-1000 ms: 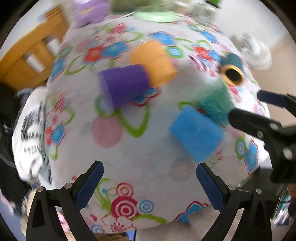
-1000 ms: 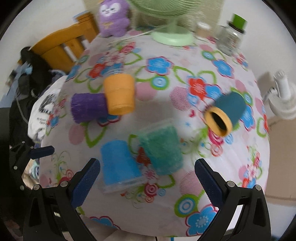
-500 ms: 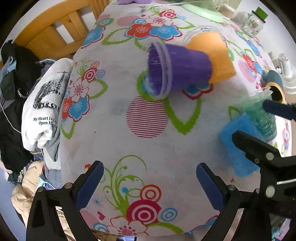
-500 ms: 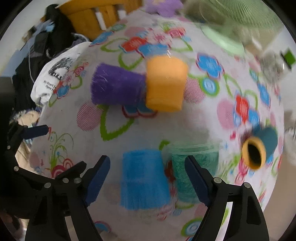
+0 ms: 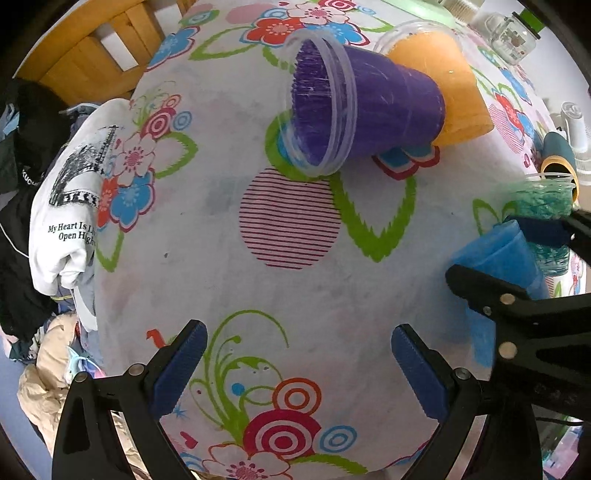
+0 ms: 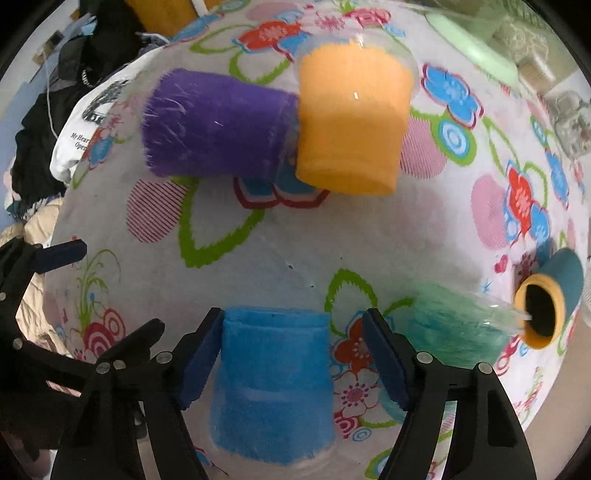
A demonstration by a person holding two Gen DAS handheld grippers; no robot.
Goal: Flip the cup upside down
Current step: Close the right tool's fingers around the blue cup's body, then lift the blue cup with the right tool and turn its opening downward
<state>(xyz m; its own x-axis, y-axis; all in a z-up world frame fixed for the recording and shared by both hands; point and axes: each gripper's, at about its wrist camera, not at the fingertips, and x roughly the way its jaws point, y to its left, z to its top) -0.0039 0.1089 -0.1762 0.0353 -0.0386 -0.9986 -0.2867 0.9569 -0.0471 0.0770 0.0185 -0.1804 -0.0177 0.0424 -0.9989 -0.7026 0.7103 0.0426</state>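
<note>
Several clear plastic cups lined with coloured fuzz lie on their sides on a floral tablecloth (image 5: 295, 288). A blue cup (image 6: 273, 384) lies between the fingers of my right gripper (image 6: 291, 358), which is open around it, left pad close to its side. It also shows in the left wrist view (image 5: 495, 266) with the right gripper (image 5: 517, 258) about it. A purple cup (image 5: 362, 110) (image 6: 218, 125) and an orange cup (image 5: 454, 88) (image 6: 351, 122) lie touching further off. My left gripper (image 5: 299, 369) is open and empty above bare cloth.
A green cup (image 6: 458, 325) (image 5: 546, 206) lies right of the blue one, beside a teal and yellow cup (image 6: 550, 295). A wooden chair (image 5: 92, 51) with clothes (image 5: 62, 206) stands at the table's left edge. A green fan base (image 6: 476, 44) and a jar (image 5: 511, 33) stand far back.
My right gripper has come down and forward so its fingers now flank the blue cup. My left gripper has held about the same spot, and the cups have not moved.
</note>
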